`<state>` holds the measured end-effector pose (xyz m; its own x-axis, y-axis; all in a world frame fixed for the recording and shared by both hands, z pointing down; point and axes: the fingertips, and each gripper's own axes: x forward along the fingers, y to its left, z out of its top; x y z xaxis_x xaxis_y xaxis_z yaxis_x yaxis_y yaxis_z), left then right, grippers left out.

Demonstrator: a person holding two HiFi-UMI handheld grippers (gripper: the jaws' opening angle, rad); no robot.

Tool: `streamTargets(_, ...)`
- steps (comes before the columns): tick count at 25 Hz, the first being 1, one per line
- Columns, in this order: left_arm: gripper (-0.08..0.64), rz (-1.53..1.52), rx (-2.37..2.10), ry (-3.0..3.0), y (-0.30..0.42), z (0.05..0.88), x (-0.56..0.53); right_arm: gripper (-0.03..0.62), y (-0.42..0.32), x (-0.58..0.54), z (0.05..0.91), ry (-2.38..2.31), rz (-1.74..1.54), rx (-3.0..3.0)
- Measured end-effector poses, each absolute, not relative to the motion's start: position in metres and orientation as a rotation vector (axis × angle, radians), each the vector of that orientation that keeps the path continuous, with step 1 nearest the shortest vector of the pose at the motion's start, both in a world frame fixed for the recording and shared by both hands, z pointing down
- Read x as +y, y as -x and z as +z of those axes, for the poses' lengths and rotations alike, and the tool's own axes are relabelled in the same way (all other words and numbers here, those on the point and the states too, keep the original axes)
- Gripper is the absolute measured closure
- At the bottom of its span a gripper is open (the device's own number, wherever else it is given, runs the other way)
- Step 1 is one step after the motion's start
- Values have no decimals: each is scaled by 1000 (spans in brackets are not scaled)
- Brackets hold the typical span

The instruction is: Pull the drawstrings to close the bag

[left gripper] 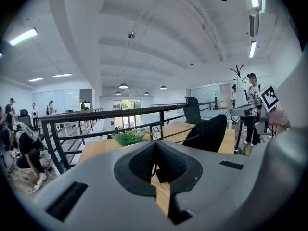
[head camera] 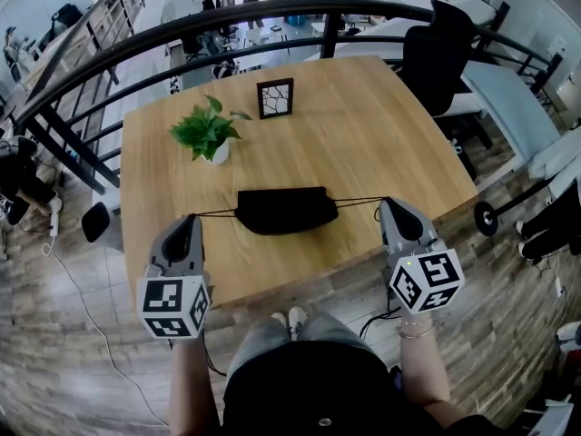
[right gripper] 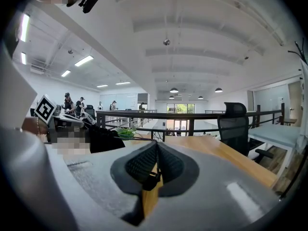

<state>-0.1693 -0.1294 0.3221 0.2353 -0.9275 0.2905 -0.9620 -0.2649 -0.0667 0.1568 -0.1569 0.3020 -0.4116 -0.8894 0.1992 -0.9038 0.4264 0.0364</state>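
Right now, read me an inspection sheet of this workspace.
Surface: light wooden table.
Job's things: black bag lying flat near the front edge; left drawstring and right drawstring stretched out sideways.
Clutter: potted plant and small picture frame, standing farther back, apart from the bag.
Grippers: left gripper shut on the left drawstring; right gripper shut on the right drawstring.
Cables: white cable on the floor at the left.
Surroundings: black railing, black office chair, wood floor.
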Motion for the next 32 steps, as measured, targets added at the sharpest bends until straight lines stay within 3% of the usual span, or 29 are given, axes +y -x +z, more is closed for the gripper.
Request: streamTargets(32,549,429,-1876,-2279,207,331,-121,592,-194,-154,317,-1705,227,-2413)
